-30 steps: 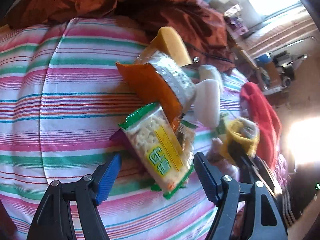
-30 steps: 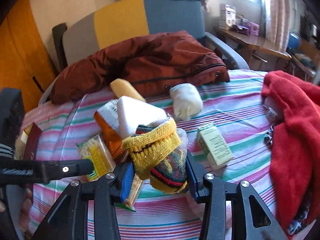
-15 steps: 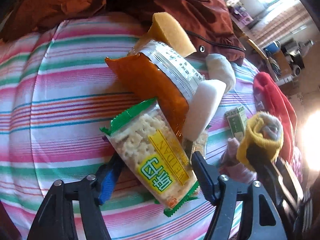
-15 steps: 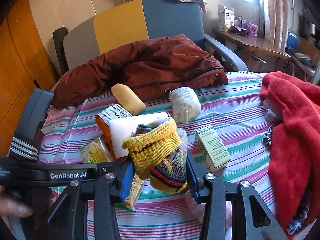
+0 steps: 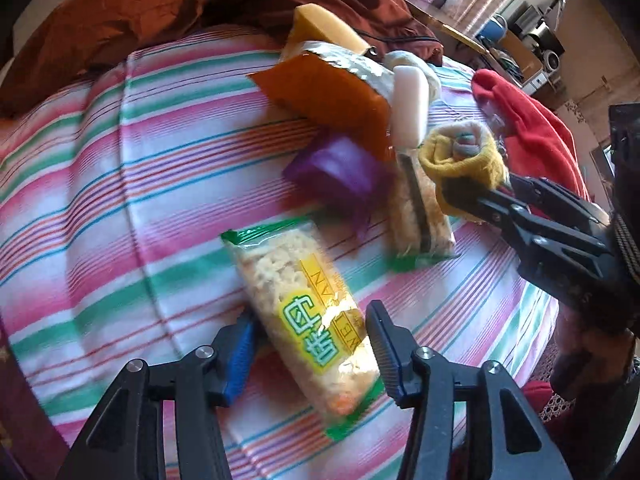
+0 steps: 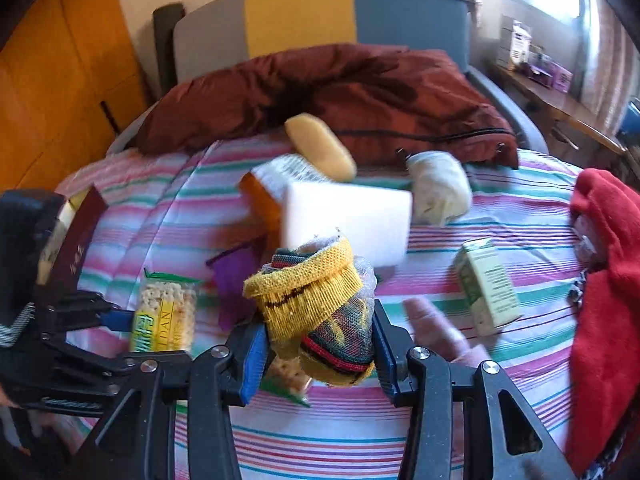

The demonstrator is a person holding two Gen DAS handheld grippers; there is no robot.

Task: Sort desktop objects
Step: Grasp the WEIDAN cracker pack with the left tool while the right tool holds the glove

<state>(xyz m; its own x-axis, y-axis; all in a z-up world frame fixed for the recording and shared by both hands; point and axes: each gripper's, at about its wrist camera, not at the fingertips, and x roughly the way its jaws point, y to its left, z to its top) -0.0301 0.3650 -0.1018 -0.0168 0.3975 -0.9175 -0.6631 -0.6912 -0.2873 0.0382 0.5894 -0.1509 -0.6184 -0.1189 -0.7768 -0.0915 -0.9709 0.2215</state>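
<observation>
Striped cloth [image 5: 120, 168] in pink, green and white covers the table and carries the whole clutter, with a rust-brown jacket [image 6: 340, 92] heaped along its far edge. On the cloth, the cracker packet [image 5: 308, 312] lies directly ahead of the left gripper [image 5: 308, 352], its long axis running away from the jaws and tilted a little toward the far left, so the pads flank its long sides. This gripper is the nearer one; its jaws have just been closing around the packet, and the left pad looks to be touching it while the right pad is just clear. Compared with a second ago, the packet has come off the pile of orange bag [image 5: 332, 96] and white block [image 5: 408, 108], uncovering a purple wrapper [image 5: 340, 168]. Smallest, the rolled sock bundle [image 6: 320, 308] sits clenched in the right gripper [image 6: 320, 356], held above the cloth.
</observation>
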